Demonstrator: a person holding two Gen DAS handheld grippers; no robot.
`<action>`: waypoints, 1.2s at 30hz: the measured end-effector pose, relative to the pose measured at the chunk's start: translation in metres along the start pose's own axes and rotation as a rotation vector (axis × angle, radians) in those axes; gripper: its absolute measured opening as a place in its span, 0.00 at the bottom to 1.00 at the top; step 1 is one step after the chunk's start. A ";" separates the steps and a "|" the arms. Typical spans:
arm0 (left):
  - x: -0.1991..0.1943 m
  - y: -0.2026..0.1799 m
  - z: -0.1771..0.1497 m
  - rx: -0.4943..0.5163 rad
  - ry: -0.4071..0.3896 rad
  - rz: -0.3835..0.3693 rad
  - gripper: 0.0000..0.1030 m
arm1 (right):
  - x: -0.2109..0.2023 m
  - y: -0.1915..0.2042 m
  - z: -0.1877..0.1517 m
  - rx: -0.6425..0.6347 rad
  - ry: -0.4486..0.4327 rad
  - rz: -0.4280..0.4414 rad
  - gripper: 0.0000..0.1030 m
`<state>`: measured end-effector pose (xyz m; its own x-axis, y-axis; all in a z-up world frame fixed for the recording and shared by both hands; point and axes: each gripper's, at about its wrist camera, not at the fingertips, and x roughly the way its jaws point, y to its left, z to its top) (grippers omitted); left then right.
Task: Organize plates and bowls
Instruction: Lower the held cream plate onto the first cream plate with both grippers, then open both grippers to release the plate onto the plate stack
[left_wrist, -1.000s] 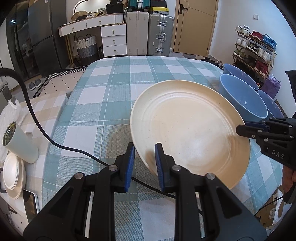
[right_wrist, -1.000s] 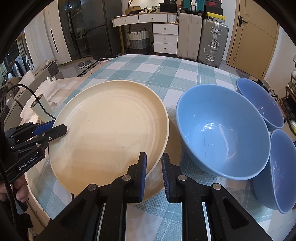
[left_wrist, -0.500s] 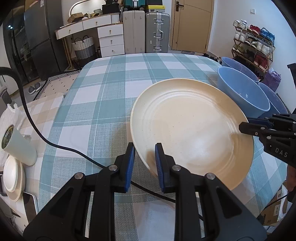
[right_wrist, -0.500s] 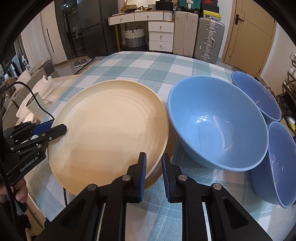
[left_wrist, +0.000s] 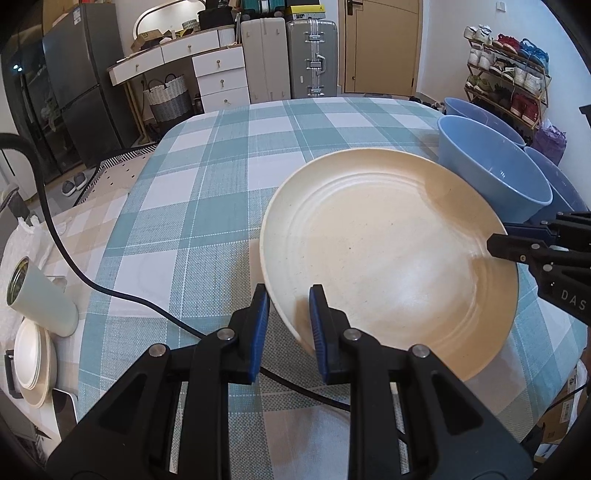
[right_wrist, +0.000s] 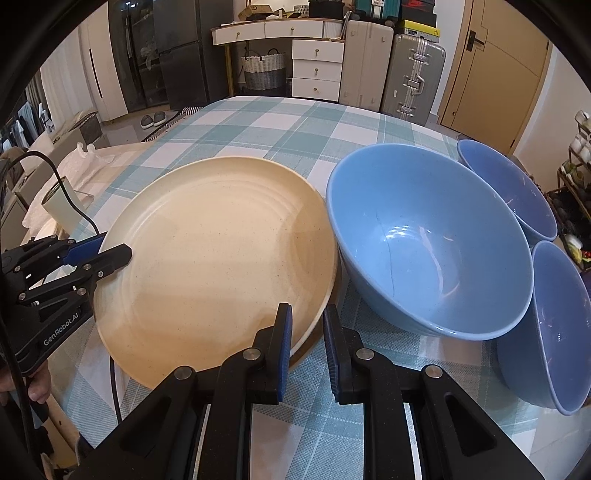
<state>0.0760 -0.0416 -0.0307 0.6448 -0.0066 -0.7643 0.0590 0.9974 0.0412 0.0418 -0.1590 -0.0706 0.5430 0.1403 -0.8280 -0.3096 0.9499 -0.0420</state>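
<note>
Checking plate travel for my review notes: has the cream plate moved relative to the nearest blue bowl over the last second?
Yes. The cream plate has closed toward the blue bowl.

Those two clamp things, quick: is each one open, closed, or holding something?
Left gripper: closed on the rim of the large round cream plate.
Right gripper: closed on the same plate's opposite rim.

Cream plate (right_wrist: 214, 254); blue bowls (right_wrist: 424, 240); teal-white checked tablecloth (left_wrist: 207, 206).

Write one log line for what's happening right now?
left tongs: shut on plate | right tongs: shut on plate | bowls: beside plate, on table
</note>
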 end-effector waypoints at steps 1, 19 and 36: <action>0.001 0.000 0.000 0.001 0.000 0.001 0.18 | 0.000 0.000 0.000 0.000 0.002 -0.001 0.17; 0.013 -0.006 -0.001 0.024 0.019 0.018 0.19 | 0.010 0.010 -0.004 -0.062 0.010 -0.083 0.17; 0.009 -0.001 -0.001 -0.006 0.027 -0.011 0.29 | 0.006 0.008 -0.004 -0.062 0.006 -0.050 0.27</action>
<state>0.0809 -0.0427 -0.0389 0.6234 -0.0161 -0.7817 0.0612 0.9977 0.0283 0.0392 -0.1518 -0.0783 0.5541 0.0906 -0.8275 -0.3295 0.9367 -0.1180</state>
